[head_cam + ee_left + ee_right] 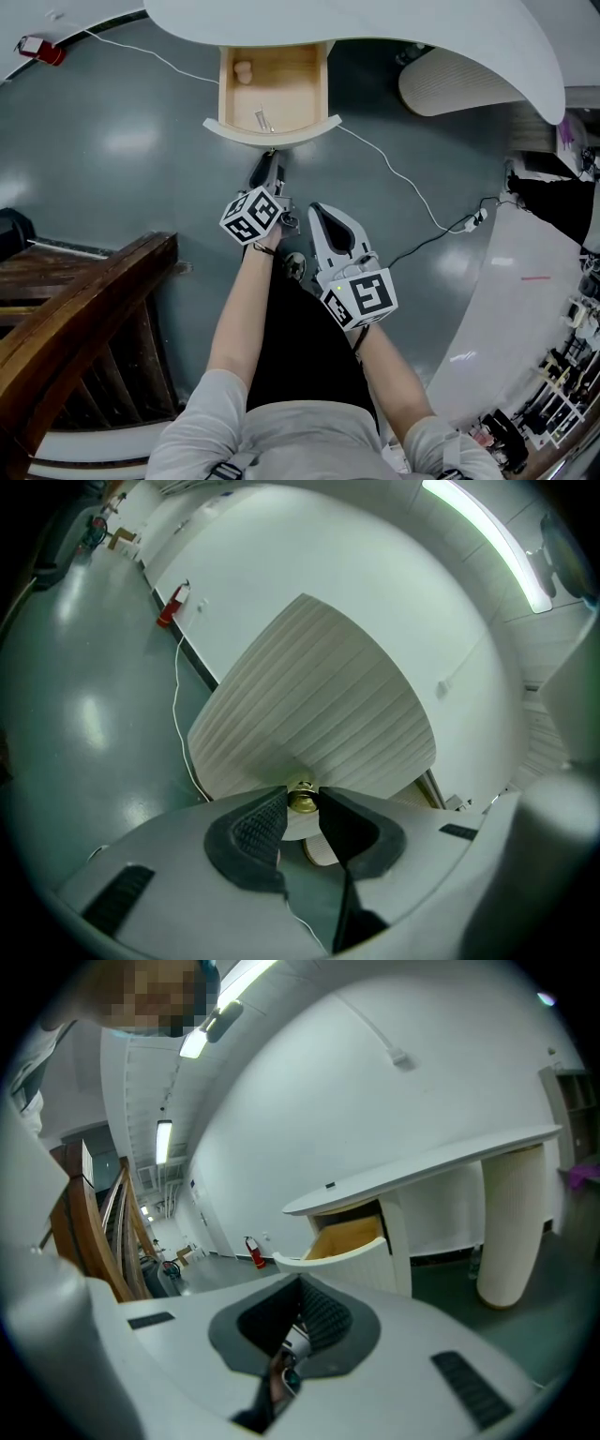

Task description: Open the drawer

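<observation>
The drawer [281,89] stands pulled out from under the white counter [375,23], its wooden inside showing. Two small items lie in it. Its curved, ribbed white front [309,705] fills the left gripper view, and the brass knob [302,802] sits between the pads at the jaw tips. My left gripper [269,167] is shut on that knob. My right gripper [320,212] hangs just right of it and nearer to me, shut and holding nothing. The right gripper view shows the open drawer [349,1238] from the side.
A wooden stair railing [84,319] rises at the lower left. A white cable [403,178] crosses the grey floor to a plug strip [473,221]. A thick white leg [459,84] stands right of the drawer. A red fire extinguisher [42,49] sits by the far wall.
</observation>
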A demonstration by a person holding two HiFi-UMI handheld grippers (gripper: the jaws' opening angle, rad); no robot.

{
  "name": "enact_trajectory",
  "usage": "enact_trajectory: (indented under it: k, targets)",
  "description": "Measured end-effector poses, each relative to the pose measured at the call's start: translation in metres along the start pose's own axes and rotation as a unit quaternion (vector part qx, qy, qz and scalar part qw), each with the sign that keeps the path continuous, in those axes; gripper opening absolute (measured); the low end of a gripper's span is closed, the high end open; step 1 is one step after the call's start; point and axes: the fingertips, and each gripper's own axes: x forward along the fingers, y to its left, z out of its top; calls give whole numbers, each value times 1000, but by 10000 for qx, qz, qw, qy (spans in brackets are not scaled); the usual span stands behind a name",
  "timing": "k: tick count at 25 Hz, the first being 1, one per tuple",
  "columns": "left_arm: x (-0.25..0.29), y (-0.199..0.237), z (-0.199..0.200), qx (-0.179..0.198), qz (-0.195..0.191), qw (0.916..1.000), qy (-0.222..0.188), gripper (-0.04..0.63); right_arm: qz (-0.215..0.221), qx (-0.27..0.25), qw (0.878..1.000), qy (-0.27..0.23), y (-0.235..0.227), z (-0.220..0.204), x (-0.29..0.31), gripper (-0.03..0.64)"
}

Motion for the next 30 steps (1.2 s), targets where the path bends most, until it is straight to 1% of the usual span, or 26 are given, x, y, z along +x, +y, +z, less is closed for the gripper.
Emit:
enact_trajectory:
  k: [3, 8, 9, 11, 12, 14, 18, 20, 22, 26, 30]
  targets:
    - [-3, 0, -1, -59, 74, 10000, -11, 107, -31, -25, 10000, 50, -1, 4, -3, 11]
    - [-19, -3, -2, -47, 106, 9999, 47, 106, -36, -113, 9999, 80, 3, 13, -8, 11]
    - [-26, -4, -2, -52, 99, 9999, 44, 100, -32, -130, 9999, 100, 5, 14, -9, 11]
    - [-39, -5, 2, -67, 106, 9999, -11, 55, -30, -143, 9998, 136, 5, 16, -8, 11]
    - [-45, -6, 6, -73, 104, 9999, -60, 43, -27, -151, 9998, 152, 5, 16, -8, 11]
    - [-60, -10, 15, 17, 49, 9999, -153, 18, -16, -179, 9997, 174, 7, 17, -7, 11]
    - [-88, -36, 36, 539, -231, 9979, -257, 6, -45, -224, 9995, 211, 9, 23, -7, 11]
    - [-102, -50, 47, 780, -381, 9958, -295, 6, -67, -270, 9994, 214, 11, 28, -6, 11]
    - [-117, -63, 58, 1116, -423, 9925, -282, 5, -73, -357, 9991, 207, 14, 35, -4, 10]
    - [-143, -85, 78, 1908, -258, 9812, -114, 5, -26, -550, 9982, 220, 27, 51, 1, 11]
    - [-154, -116, 110, 2432, -339, 9693, -147, 5, -34, -715, 9971, 256, 36, 66, 11, 11]
